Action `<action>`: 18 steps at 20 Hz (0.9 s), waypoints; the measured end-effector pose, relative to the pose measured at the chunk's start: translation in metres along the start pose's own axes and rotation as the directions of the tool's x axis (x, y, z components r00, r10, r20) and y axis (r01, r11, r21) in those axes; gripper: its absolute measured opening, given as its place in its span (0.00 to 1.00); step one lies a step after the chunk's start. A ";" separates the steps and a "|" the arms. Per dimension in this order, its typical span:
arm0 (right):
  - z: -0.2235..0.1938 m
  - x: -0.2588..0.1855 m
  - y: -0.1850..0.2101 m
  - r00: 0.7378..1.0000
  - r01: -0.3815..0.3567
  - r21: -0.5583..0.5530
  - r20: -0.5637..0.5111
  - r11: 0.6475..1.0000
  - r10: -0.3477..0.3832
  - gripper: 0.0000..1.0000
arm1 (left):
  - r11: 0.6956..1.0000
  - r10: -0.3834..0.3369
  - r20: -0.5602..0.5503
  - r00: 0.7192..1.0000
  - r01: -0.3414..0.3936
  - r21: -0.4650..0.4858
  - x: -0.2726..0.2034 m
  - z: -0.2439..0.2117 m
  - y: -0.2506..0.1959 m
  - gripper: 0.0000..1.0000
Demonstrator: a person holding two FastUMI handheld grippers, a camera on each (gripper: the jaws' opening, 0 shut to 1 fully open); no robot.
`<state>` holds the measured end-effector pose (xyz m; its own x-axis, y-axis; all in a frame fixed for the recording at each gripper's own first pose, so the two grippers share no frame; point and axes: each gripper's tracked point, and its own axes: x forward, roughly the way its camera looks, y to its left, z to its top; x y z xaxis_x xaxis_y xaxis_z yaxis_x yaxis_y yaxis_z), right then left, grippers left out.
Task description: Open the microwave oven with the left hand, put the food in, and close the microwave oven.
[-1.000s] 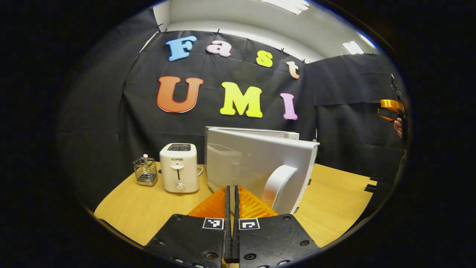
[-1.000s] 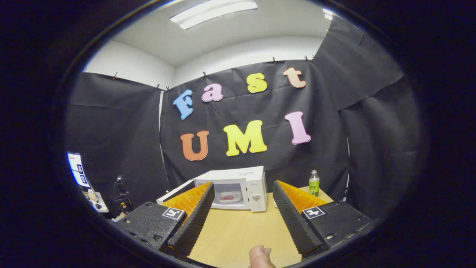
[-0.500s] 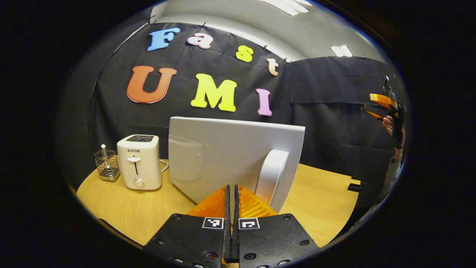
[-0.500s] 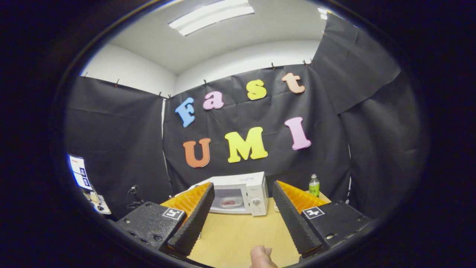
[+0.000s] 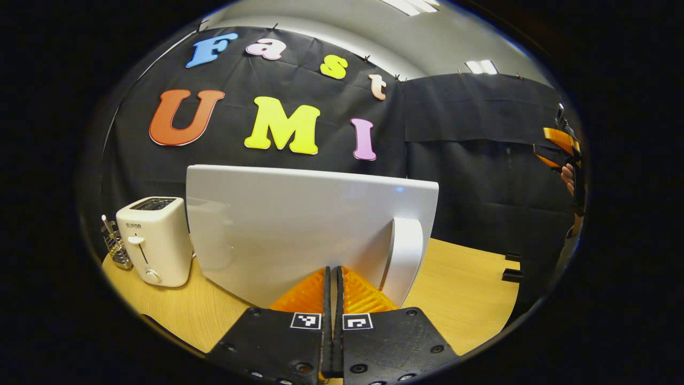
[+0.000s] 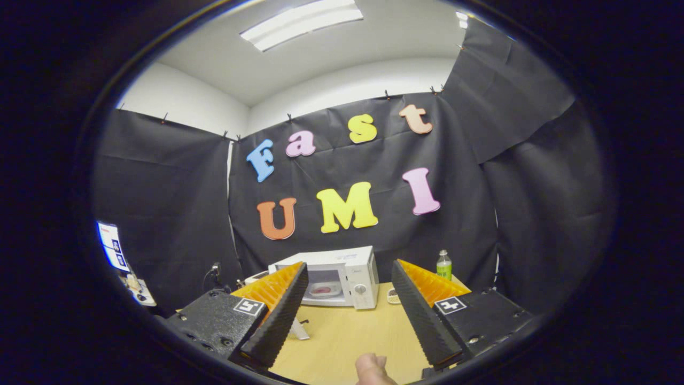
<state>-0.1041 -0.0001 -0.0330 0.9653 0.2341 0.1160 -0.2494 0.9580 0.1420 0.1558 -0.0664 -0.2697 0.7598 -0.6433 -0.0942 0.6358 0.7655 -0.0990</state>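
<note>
microwave oven (image 6: 342,270), white, at the far side of the table (image 6: 342,337); cavity in sight, door (image 5: 299,224) now broad across the left gripper view where 1.0 s ago it stood edge-on, so the closing swing looks well advanced, latch not yet reached; toaster (image 5: 155,240), white, left of the door, wire basket (image 5: 113,247) beside it; bottle (image 6: 443,266), green, right of the oven; food (image 6: 322,290), reddish on a plate inside the cavity, placing step judged done; left gripper (image 5: 332,278), fingers pressed together with nothing between, tips at the door face beside its handle (image 5: 403,256); right gripper (image 6: 347,291), fingers spread wide, empty, held well back.
</note>
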 end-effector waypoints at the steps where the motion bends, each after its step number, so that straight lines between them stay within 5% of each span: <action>1: -0.002 0.000 -0.002 1.000 -0.001 0.002 -0.004 1.000 0.001 0.91 | 1.000 -0.007 -0.001 1.000 0.007 -0.009 0.011 0.001 -0.005 0.00; 7: -0.012 0.006 -0.023 1.000 0.005 0.023 -0.015 1.000 -0.005 0.91 | 0.999 0.048 0.025 0.999 -0.048 -0.006 0.081 0.010 -0.011 0.00; 8: -0.013 0.009 -0.028 1.000 0.011 0.025 -0.016 1.000 -0.011 1.00 | 0.998 0.063 0.018 0.998 -0.063 -0.001 0.093 0.009 -0.010 0.01; 9: -0.016 0.012 -0.033 1.000 0.016 0.029 -0.018 0.999 -0.016 0.91 | 0.997 0.079 0.019 0.997 -0.079 0.010 0.105 0.009 -0.011 0.01; 15: -0.041 0.051 -0.061 0.998 0.005 0.056 -0.064 0.998 -0.001 0.91 | 0.988 0.152 0.019 0.988 -0.153 0.004 0.172 0.013 -0.001 0.00; 17: -0.052 0.067 -0.074 0.996 0.008 0.087 -0.089 0.996 0.000 1.00 | 0.980 0.198 0.021 0.980 -0.198 -0.002 0.191 0.016 0.011 0.01; 18: -0.057 0.072 -0.080 0.995 0.013 0.092 -0.103 0.996 -0.004 0.90 | 0.976 0.216 0.019 0.976 -0.216 -0.006 0.200 0.018 0.016 0.00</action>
<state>-0.0101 -0.0504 -0.0918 0.9691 0.2461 0.0140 -0.2425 0.9417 0.2331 0.3207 -0.1823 -0.2722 0.8818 -0.4621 -0.0946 0.4557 0.8863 -0.0826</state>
